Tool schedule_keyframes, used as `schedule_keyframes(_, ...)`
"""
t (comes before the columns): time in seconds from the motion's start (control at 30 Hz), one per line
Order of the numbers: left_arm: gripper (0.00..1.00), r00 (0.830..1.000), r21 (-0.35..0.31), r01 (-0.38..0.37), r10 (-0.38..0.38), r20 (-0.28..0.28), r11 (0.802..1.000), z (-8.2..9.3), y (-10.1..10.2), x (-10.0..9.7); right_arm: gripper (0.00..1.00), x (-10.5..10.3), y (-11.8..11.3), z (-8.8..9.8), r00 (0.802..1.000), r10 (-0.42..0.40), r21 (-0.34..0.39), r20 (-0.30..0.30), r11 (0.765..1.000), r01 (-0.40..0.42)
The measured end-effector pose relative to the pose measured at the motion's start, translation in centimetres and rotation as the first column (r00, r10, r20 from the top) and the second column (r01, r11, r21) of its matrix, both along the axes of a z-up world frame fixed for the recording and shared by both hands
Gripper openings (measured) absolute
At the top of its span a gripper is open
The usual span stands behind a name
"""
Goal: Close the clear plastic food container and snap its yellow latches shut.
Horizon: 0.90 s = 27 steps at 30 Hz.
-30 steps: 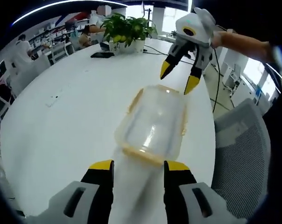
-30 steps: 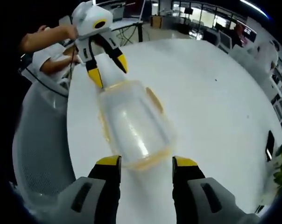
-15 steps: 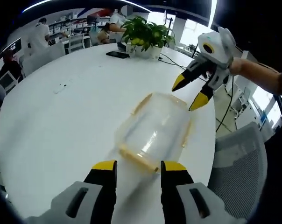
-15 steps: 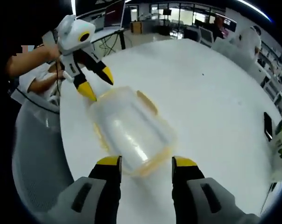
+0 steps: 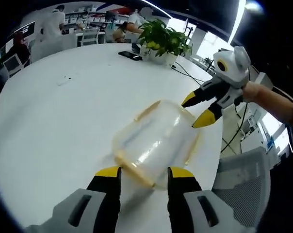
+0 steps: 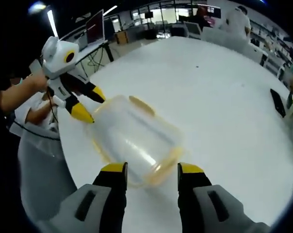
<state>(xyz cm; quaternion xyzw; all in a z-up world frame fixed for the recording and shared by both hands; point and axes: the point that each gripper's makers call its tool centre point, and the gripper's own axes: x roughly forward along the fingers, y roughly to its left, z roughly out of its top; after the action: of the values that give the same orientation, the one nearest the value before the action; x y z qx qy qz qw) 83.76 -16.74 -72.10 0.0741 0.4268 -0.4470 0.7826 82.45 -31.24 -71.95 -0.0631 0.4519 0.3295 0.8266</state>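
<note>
The clear plastic food container (image 5: pixel 156 141) lies on the white table (image 5: pixel 64 126), its lid on and yellow latches along its sides. My left gripper (image 5: pixel 144 175) stands open just short of the container's near end. At the container's far right end my right gripper (image 5: pixel 197 108) hangs open, its yellow tips close to the rim. From the right gripper view the container (image 6: pixel 134 138) sits straight ahead of my open right gripper (image 6: pixel 151 170), and the left gripper (image 6: pixel 88 104) stands open at the container's far left end. A yellow latch (image 6: pixel 140 105) lies flat along the upper side.
A potted plant (image 5: pixel 161 36) and a dark phone (image 5: pixel 130 56) stand at the table's far edge. A grey mesh chair (image 5: pixel 243 179) is beside the table on the right. People sit at desks in the background. Cables run past the plant.
Both views have swung round the container, which now lies more slantwise in each. Both grippers have stayed open at its opposite ends; the right gripper's tips have come closer to the rim.
</note>
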Motion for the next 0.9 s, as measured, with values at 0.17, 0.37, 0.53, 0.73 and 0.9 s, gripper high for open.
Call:
schedule_keyframes(0.17,0.37,0.999,-0.004,-0.012,0.012,-0.032,1.0,-0.3,-0.3,-0.5,0.39,0.1,0.4,-0.1,0.999,-0.03,0.021,-0.023,0.999,0.03)
schedule_keyframes(0.37,0.38,0.999,0.0,-0.039,0.038,-0.029,0.999,-0.3,-0.5,-0.6,0.41,0.2,0.6,-0.3,0.996,-0.077,0.031,-0.038,0.996,0.078)
schedule_keyframes(0.53,0.38,0.996,-0.002,-0.077,0.077,-0.034,0.997,-0.3,-0.8,-0.5,0.4,0.2,0.8,-0.4,0.991,-0.129,0.069,-0.043,0.989,0.132)
schedule_keyframes(0.73,0.34,0.987,-0.029,-0.13,0.126,-0.103,0.991,0.1,-0.7,-0.7,0.36,-0.1,1.3,-1.3,0.973,-0.222,0.107,-0.061,0.968,0.227)
schedule_keyframes(0.9,0.34,0.988,-0.022,-0.122,0.119,-0.101,0.992,0.1,-0.7,-0.5,0.36,0.3,1.2,-1.1,0.971,-0.232,0.103,-0.064,0.966,0.238)
